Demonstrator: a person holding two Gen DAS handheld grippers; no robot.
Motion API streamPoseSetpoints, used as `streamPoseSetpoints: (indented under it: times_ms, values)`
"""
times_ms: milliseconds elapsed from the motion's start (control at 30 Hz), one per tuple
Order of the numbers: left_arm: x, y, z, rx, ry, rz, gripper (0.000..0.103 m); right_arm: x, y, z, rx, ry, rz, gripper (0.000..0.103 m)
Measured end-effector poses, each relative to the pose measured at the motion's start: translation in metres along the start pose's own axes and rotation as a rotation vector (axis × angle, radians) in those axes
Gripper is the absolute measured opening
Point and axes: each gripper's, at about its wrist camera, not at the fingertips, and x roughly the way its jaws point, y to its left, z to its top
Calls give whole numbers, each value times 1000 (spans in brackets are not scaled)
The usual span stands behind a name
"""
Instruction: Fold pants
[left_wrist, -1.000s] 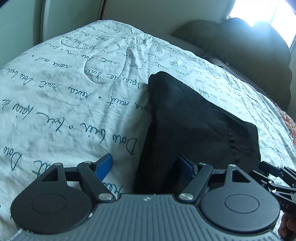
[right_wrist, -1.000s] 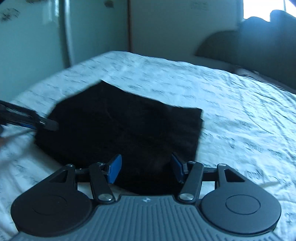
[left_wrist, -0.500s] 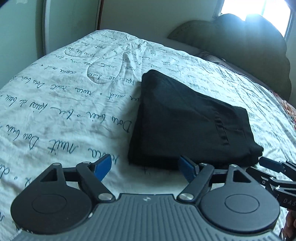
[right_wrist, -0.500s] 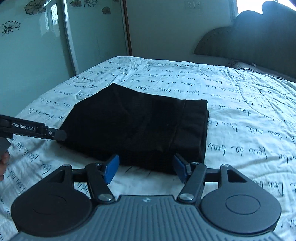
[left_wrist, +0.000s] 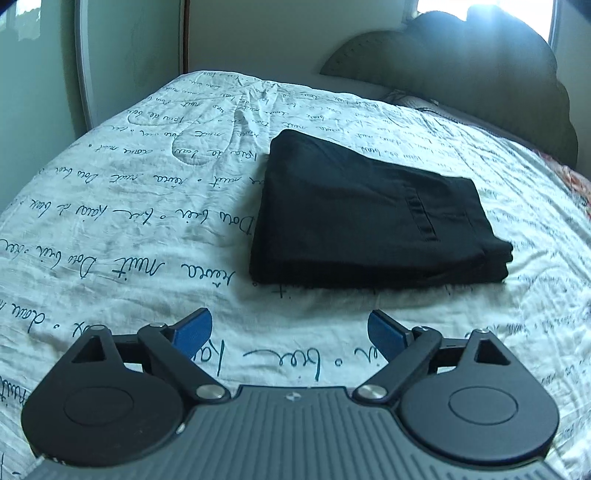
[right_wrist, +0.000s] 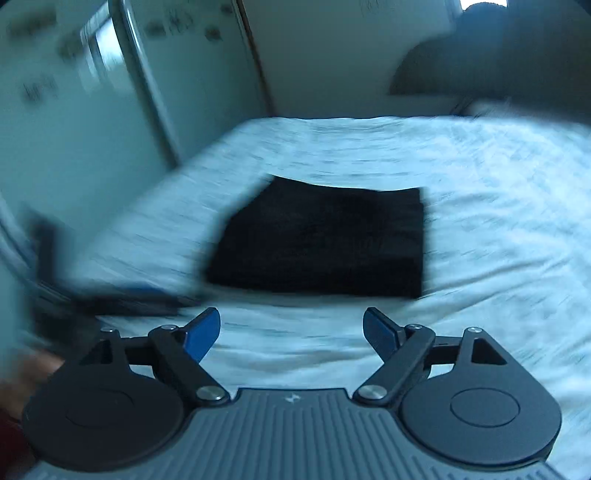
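1. The black soft cloth pants (left_wrist: 364, 218) lie folded in a compact stack mid-bed on the white quilted bedspread with dark script (left_wrist: 110, 221); likely light and floppy, best pinched at the layered near edge.
2. The left tool (left_wrist: 290, 330) and right tool (right_wrist: 291, 328) have just been opening; both gape empty, short of the pants.
3. Only the dark padded headboard (left_wrist: 461, 77) stands behind; nothing obstructs.

pants (left_wrist: 362, 221) folded, on bedspread (left_wrist: 110, 229) | left gripper (left_wrist: 290, 330) just widened, empty
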Motion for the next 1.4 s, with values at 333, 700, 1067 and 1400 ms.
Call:
streamPoseSetpoints:
  times_ms: [333,700,1067,1400]
  values:
    - [7,-2,-12,-4,17,5,92,11,17,-5,49,-20,-145,103]
    - [14,-3,-15,0,4,22,95,42,12,-29,-26,-70,-279,103]
    - [22,-5,-19,9,5,25,96,66,0,-33,-47,-63,-350,103]
    - [27,-7,-23,39,-9,43,99,83,-1,-41,-67,-34,-364,103]
